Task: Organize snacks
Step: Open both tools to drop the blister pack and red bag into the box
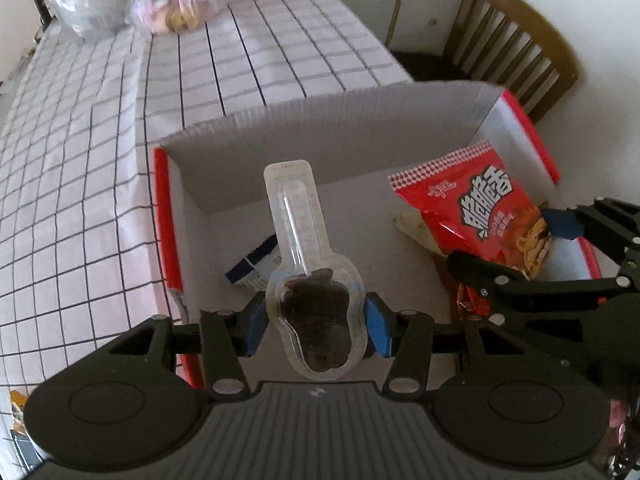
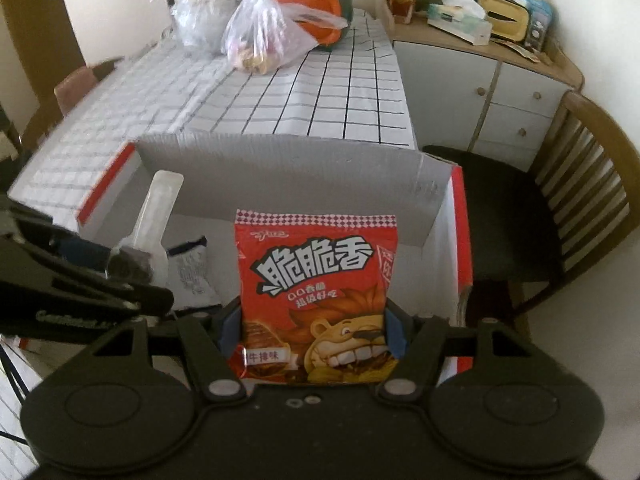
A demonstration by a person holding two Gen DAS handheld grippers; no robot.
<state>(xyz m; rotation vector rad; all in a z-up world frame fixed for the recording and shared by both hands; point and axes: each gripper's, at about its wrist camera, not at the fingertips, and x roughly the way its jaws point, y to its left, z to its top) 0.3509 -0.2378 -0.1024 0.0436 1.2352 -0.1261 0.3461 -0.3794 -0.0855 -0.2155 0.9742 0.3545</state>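
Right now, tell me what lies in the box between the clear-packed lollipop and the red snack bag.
Between the clear blister-packed lollipop and the red foil snack bag lies a small white-and-navy sachet on the cardboard box floor, clearest in the right wrist view.

Clear-packed dark lollipop (image 1: 318,320) and red snack bag (image 2: 316,300), both held above white box (image 1: 320,132)

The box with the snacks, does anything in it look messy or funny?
Nothing looks spilled or broken. In the box, a small blue-and-white packet lies flat on the floor. The left gripper holds a clear lollipop pack, and the right gripper holds a red snack bag, over the box.
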